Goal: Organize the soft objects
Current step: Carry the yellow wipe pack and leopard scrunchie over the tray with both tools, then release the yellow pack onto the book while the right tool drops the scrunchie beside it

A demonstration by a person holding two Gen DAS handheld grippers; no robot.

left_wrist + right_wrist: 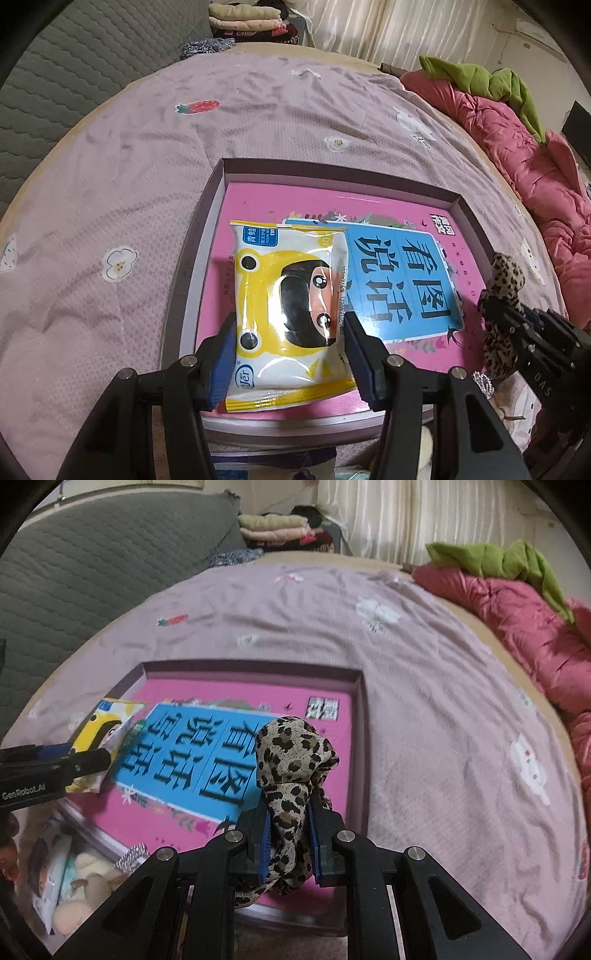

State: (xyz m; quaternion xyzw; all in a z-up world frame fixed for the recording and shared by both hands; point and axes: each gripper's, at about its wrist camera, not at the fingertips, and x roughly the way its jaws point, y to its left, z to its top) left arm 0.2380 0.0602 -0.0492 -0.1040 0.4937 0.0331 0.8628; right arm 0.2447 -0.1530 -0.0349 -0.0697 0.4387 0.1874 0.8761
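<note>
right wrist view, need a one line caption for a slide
Right tool shut on a leopard-print scrunchie above the pink-lined box, left tool gripping a yellow wipes pack.

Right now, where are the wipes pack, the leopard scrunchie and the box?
wipes pack (291,314), left wrist view, middle of its printed front.
leopard scrunchie (291,760), right wrist view, bunched upper part.
box (360,738), right wrist view, right wall.
</note>
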